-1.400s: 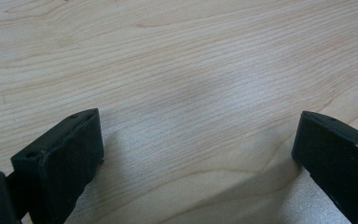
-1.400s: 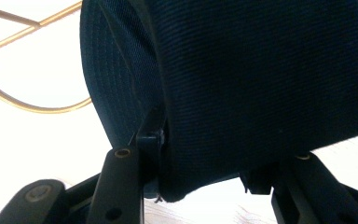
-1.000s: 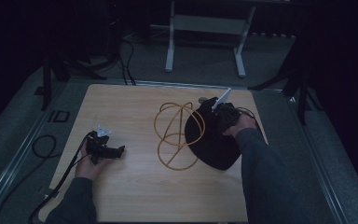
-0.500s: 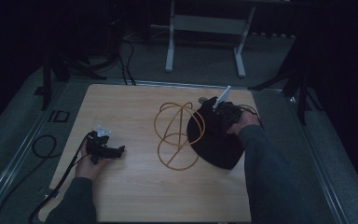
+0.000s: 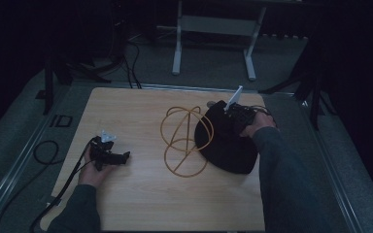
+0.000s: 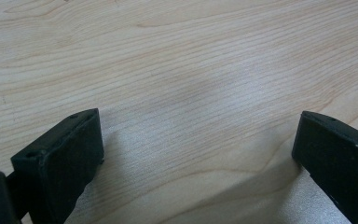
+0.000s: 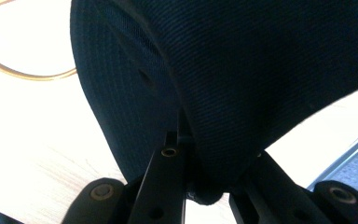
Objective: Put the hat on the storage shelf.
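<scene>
Bare counter (image 5: 141, 204) across the near edge and the far-left corner. Blocked mid-counter by a wire hoop frame (image 5: 184, 141), touching a black cloth (image 5: 226, 143) on its right. Open wood between the left gripper (image 6: 196, 154) jaws, set wide apart.

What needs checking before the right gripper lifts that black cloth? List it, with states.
1. Right gripper clamped on the black cloth: ok, fabric is bunched between its jaws.
2. Left gripper free: ok, open over bare table.
3. Yellow wire loops clear of the cloth: not ok, one loop overlaps its edge.
4. Anything under the cloth: cannot tell.
5. Cloth within the table edge: ok.
</scene>
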`<state>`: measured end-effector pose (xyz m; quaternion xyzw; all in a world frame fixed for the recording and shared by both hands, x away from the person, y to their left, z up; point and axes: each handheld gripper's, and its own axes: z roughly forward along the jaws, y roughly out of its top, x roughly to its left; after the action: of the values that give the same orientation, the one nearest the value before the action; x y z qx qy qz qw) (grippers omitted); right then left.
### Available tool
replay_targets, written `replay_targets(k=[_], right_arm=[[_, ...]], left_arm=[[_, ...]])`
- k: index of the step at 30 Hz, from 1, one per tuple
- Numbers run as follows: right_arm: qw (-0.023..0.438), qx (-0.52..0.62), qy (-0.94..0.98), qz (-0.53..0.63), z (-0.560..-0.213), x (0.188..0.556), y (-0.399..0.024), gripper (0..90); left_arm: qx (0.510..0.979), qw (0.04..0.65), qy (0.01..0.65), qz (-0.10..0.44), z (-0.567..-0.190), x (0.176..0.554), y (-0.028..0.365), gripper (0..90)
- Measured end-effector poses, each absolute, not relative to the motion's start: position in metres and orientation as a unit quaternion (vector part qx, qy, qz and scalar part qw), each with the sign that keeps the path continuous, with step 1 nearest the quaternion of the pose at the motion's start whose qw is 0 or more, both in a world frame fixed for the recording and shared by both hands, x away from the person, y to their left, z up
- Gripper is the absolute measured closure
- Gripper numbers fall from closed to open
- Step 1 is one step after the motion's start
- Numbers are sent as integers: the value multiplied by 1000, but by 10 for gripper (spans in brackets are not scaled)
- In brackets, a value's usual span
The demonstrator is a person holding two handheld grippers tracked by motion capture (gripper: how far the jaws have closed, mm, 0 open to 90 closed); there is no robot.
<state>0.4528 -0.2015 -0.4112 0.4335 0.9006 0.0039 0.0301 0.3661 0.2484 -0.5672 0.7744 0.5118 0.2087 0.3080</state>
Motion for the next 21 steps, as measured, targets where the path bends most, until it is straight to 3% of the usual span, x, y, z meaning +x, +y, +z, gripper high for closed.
replay_targets(k=[21], right_arm=[[42,398,917,-1,-384,444,-204,866]], left_arm=[[774,309,512,209,-567,366,248,22]])
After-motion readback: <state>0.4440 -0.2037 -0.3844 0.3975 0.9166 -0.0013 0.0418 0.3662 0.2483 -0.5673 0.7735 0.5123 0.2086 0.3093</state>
